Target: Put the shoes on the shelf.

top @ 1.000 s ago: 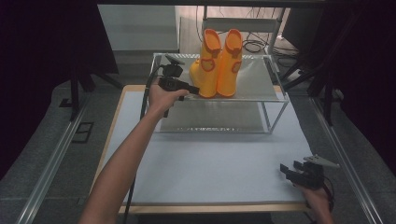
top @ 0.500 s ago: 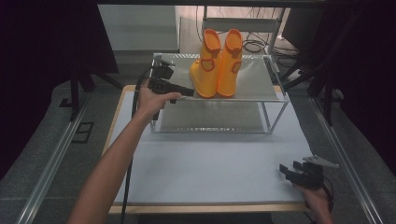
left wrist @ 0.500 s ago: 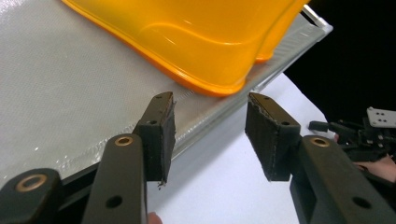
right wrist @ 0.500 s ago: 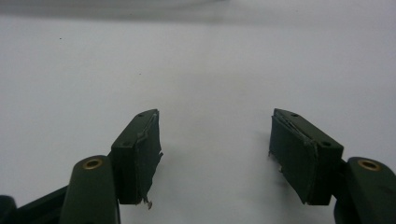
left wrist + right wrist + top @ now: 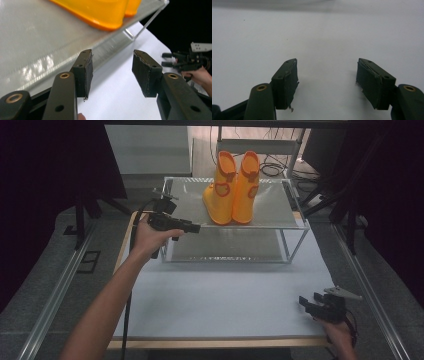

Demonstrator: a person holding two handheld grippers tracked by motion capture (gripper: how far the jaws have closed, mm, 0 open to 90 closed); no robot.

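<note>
Two orange rubber boots (image 5: 235, 195) stand upright side by side on the top shelf of a metal rack (image 5: 272, 212). My left gripper (image 5: 194, 227) hovers by the shelf's near left edge, a short way left of the boots and clear of them. Its jaws have just been opening and stand open with nothing between them. In the left gripper view this gripper (image 5: 112, 66) points along the shelf edge (image 5: 32, 40), with a boot sole (image 5: 100, 12) above. My right gripper (image 5: 304, 303) rests open near the table's front right corner; its own view shows the open right gripper (image 5: 327, 75) over bare table.
The rack has a lower shelf (image 5: 225, 251) and thin legs on the white tabletop (image 5: 225, 290). Cables and a stand (image 5: 260, 145) lie behind it. Metal rails (image 5: 55, 290) run along both sides of the table. The other hand's gripper (image 5: 176, 61) is seen far off.
My left gripper has let go of the left boot and drawn back to the left and towards me, its jaws now wider apart. The boots and the right gripper have stayed put.
</note>
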